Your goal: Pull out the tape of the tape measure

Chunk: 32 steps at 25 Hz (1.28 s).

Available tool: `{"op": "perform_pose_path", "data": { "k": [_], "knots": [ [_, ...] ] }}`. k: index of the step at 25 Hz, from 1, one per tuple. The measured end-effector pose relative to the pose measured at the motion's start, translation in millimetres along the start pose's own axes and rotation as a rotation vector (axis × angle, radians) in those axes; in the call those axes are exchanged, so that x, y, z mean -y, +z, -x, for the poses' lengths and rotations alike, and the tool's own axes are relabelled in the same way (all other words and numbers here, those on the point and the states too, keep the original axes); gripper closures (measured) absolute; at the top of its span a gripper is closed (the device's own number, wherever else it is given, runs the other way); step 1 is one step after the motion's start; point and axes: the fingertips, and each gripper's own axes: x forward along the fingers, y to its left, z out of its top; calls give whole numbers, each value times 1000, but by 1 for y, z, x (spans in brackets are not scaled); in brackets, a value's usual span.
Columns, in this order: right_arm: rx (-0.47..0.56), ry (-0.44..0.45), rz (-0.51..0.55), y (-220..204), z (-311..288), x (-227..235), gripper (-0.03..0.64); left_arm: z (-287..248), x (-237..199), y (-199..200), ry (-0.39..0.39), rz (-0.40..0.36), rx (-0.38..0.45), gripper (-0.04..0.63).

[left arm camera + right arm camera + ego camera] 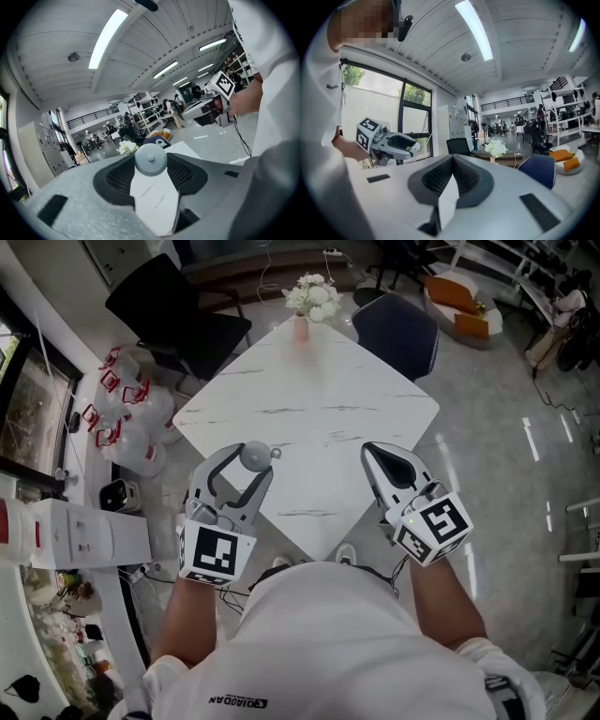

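Note:
A round grey tape measure (255,455) sits between the tips of my left gripper (246,461), held above the near part of the white table (309,399). In the left gripper view the case (151,160) fills the gap between the wide-set jaws of that gripper (151,168), which is shut on it. No tape shows outside the case. My right gripper (373,454) hangs level to the right, apart from the tape measure, its jaws shut with nothing between them (452,159). Each gripper view also shows the other gripper: the right one (201,108) and the left one (401,146).
A pink vase of white flowers (312,298) stands at the table's far corner. A black chair (173,315) and a dark blue chair (398,332) flank that corner. White bags (127,413) lie on the floor to the left, and a white appliance (84,532) stands nearer.

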Motion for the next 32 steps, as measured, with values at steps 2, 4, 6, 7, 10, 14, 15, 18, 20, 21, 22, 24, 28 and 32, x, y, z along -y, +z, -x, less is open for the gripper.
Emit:
{"op": "perform_pose_path", "data": {
  "k": [2, 4, 6, 7, 10, 14, 15, 18, 20, 21, 22, 24, 28, 32],
  "knots": [
    [9, 7, 1, 2, 0, -1, 610, 0, 0, 0, 0, 1, -1, 373],
    [15, 15, -2, 3, 0, -1, 562, -1, 1, 0, -3, 0, 1, 371],
    [8, 11, -5, 1, -1, 0, 549, -1, 3, 0, -6, -8, 1, 371],
    [3, 9, -5, 0, -1, 0, 551, -1, 4, 0, -7, -11, 0, 371],
    [-5, 7, -1, -3, -1, 0, 553, -2, 4, -1, -7, -15, 0, 373],
    [-1, 14, -1, -1, -1, -1, 555, -2, 3, 0, 1, -13, 2, 371],
    [2, 18, -4, 0, -1, -2, 556, -3, 3, 0, 2, -11, 3, 371],
    [9, 52, -25, 3, -5, -13, 558, -5, 7, 4, -4, -13, 10, 371],
    [13, 94, -49, 5, -11, -26, 558, -8, 13, 8, -14, -17, 20, 371],
    [13, 119, -62, 5, -14, -34, 558, -9, 17, 10, -22, -22, 25, 371],
    [12, 145, -75, 5, -17, -41, 557, -11, 21, 13, -32, -29, 30, 371],
    [6, 194, -101, 4, -24, -54, 554, -15, 28, 18, -49, -49, 39, 373],
    [1, 254, -140, 4, -31, -71, 549, -19, 40, 24, -76, -66, 54, 371],
    [-2, 266, -141, 3, -32, -78, 546, -17, 45, 36, -89, -66, 82, 371]
  ]
}}
